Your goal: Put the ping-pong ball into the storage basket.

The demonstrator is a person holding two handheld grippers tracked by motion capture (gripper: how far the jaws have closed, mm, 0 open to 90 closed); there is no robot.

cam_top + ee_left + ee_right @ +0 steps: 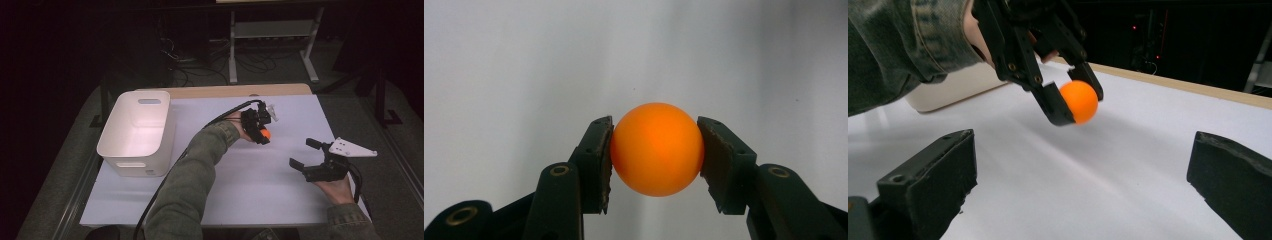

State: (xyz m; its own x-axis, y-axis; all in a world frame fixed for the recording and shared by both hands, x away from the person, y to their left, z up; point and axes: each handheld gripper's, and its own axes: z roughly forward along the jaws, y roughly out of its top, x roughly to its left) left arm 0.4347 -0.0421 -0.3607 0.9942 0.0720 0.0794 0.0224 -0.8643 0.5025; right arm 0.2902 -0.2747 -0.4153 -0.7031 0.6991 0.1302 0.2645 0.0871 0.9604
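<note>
Fingers of the left gripper are pinching an orange ball across its middle, just above the table at twelve o'clock, looking light, smooth and prone to slipping.

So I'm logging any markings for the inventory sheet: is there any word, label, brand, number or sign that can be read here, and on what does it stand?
None can be read.
orange ball, held between the left gripper jaws: plain, no print on the side that shows.
white bin: no lettering visible.
white table cover: blank.
right gripper, jaws apart: no legible marking.
</note>
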